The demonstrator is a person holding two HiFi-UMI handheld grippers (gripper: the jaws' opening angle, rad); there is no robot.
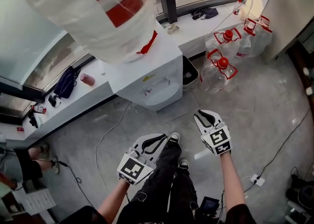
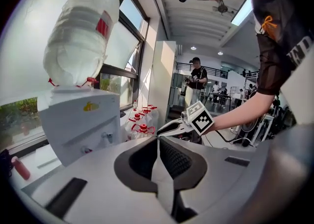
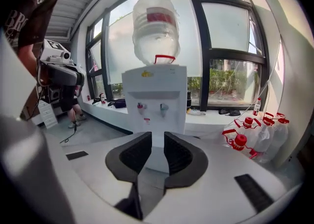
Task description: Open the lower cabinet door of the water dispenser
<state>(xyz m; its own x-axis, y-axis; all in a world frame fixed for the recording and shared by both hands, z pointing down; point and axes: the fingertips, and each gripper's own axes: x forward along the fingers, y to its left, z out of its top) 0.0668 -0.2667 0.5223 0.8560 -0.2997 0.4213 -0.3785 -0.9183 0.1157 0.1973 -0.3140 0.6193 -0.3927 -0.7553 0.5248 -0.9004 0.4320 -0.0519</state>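
Note:
The white water dispenser [image 1: 147,78] stands by the window ledge with a big upturned bottle [image 1: 98,12] on top. From the head view its lower front is hidden under the top. In the right gripper view the dispenser [image 3: 154,95] faces me with two taps [image 3: 141,106], and its lower front shows through the gap of the jaws. My right gripper [image 3: 157,137] is open, empty and well short of it. My left gripper [image 2: 157,138] is shut on nothing, with the dispenser [image 2: 81,120] off to its left. Both grippers, left [image 1: 164,138] and right [image 1: 203,114], hang over the floor.
Several clear water jugs with red caps [image 1: 221,66] stand right of the dispenser. A white ledge [image 1: 196,29] runs under the windows. Cables [image 1: 105,135] and a power strip [image 1: 255,180] lie on the grey floor. Another person's legs [image 1: 29,161] are at far left.

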